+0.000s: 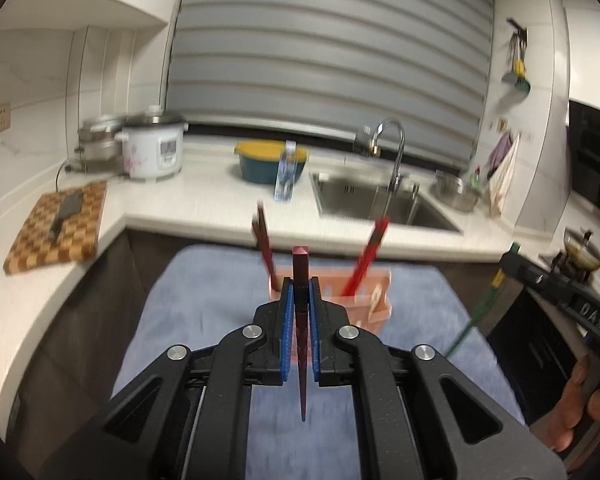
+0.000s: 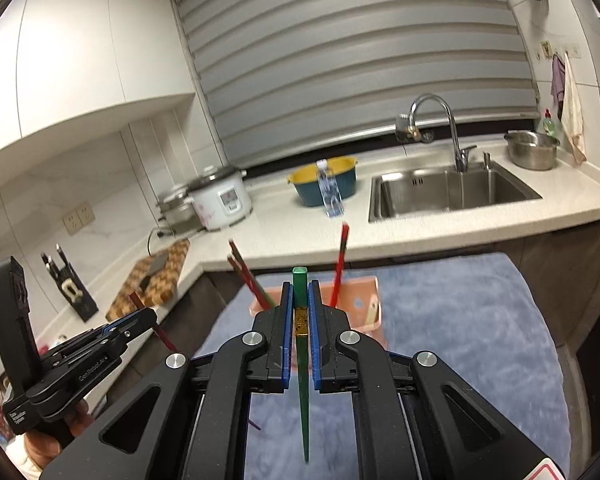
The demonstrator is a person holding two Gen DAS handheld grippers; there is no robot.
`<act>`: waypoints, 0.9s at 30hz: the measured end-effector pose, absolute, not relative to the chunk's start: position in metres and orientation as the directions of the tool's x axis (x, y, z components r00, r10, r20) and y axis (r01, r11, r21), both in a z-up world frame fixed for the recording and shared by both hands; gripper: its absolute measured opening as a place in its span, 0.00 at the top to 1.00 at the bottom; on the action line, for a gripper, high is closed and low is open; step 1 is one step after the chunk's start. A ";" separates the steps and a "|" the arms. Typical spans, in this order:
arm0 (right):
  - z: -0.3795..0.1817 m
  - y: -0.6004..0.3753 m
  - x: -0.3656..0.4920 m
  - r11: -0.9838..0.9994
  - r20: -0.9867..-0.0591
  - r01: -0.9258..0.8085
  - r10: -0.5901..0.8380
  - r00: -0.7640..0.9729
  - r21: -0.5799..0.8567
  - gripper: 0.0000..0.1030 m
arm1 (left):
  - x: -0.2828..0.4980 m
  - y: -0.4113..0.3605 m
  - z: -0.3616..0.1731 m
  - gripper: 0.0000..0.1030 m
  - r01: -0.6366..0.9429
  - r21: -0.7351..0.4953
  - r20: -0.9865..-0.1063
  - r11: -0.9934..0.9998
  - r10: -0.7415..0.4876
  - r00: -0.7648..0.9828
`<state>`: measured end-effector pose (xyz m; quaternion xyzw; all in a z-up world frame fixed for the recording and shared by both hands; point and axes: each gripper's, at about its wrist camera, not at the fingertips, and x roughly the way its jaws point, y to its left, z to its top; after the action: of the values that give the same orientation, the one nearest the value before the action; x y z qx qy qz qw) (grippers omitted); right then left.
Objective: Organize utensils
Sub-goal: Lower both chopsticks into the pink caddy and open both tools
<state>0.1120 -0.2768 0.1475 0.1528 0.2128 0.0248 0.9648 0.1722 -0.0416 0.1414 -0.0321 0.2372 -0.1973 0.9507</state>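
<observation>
My left gripper (image 1: pixel 300 284) is shut on a dark red chopstick (image 1: pixel 301 344) that stands upright between the blue pads, above the blue towel. My right gripper (image 2: pixel 300 292) is shut on a green chopstick (image 2: pixel 302 380), also upright. A pink utensil holder (image 1: pixel 374 304) stands on the towel just beyond both grippers; it also shows in the right wrist view (image 2: pixel 360 300). It holds a red chopstick (image 1: pixel 366 258) and two dark red chopsticks (image 1: pixel 264 240). The right gripper (image 1: pixel 512 264) shows at the right of the left wrist view, and the left gripper (image 2: pixel 148 316) at the left of the right wrist view.
A blue towel (image 1: pixel 204 312) covers the table. Behind it runs a white counter (image 1: pixel 204 200) with a checkered cutting board (image 1: pixel 60 228), rice cooker (image 1: pixel 154 148), yellow-and-teal basin (image 1: pixel 268 160), water bottle (image 1: pixel 286 172), sink (image 1: pixel 376 200) and steel bowl (image 2: pixel 532 150).
</observation>
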 end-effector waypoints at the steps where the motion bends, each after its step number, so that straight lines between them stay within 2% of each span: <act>1: 0.153 -0.277 0.117 0.952 -0.389 0.017 0.108 0.915 0.305 0.93 | 0.176 -0.042 0.148 0.93 0.361 -0.159 -0.423 0.919 -0.394 0.816; 6: 0.179 -0.280 0.150 0.951 -0.314 0.022 0.080 0.946 0.309 0.93 | 0.204 -0.044 0.185 0.93 0.357 -0.173 -0.340 0.918 -0.396 0.853; 13: 0.195 -0.289 0.202 0.944 -0.271 0.045 0.048 0.961 0.328 0.93 | 0.248 -0.052 0.202 0.93 0.353 -0.193 -0.291 0.915 -0.397 0.870; 18: 0.182 -0.290 0.230 0.945 -0.301 0.066 0.035 0.953 0.321 0.93 | 0.276 -0.060 0.184 0.93 0.341 -0.197 -0.321 0.919 -0.389 0.864; 27: 0.122 -0.293 0.259 0.931 -0.426 0.090 0.074 0.902 0.353 0.93 | 0.296 -0.064 0.128 0.93 0.314 -0.216 -0.428 0.925 -0.378 0.821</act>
<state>0.2586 -0.2932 0.1225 0.1854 0.2218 -0.0041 0.9573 0.2958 -0.0637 0.1284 -0.0678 0.2379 -0.1817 0.9517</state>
